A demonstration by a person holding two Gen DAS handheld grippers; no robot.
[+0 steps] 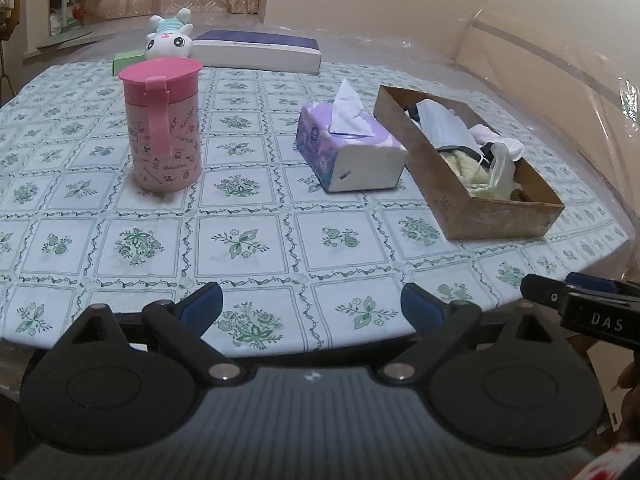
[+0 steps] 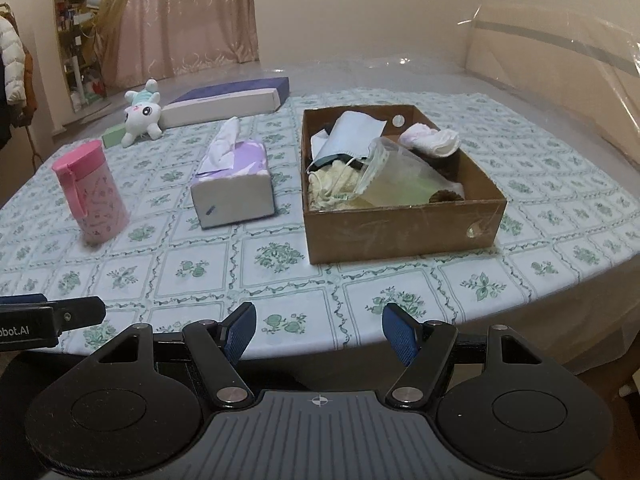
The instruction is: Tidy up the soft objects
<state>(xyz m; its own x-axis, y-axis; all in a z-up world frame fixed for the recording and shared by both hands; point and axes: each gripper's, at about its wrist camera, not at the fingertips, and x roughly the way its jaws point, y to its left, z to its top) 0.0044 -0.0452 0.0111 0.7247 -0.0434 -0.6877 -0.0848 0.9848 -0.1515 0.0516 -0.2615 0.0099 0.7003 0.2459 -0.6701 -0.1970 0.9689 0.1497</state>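
Note:
A brown cardboard box (image 2: 400, 228) (image 1: 500, 220) on the table holds soft items: face masks (image 2: 352, 136), a clear plastic bag (image 2: 400, 176), white socks (image 2: 436, 140) and a cream knit piece (image 2: 336, 184). A white plush bunny (image 2: 142, 114) (image 1: 168, 40) lies at the far left of the table. A purple tissue pack (image 2: 236, 184) (image 1: 352, 148) sits left of the box. My left gripper (image 1: 312, 304) is open and empty over the near table edge. My right gripper (image 2: 319, 332) is open and empty, in front of the box.
A pink lidded cup (image 1: 162, 124) (image 2: 94, 196) stands on the left. A flat purple-and-white box (image 1: 260, 52) (image 2: 228, 100) and a small green box (image 1: 126, 60) lie at the back. The floral tablecloth (image 1: 248, 240) covers the table; clear plastic sheeting lies beyond its far and right edges.

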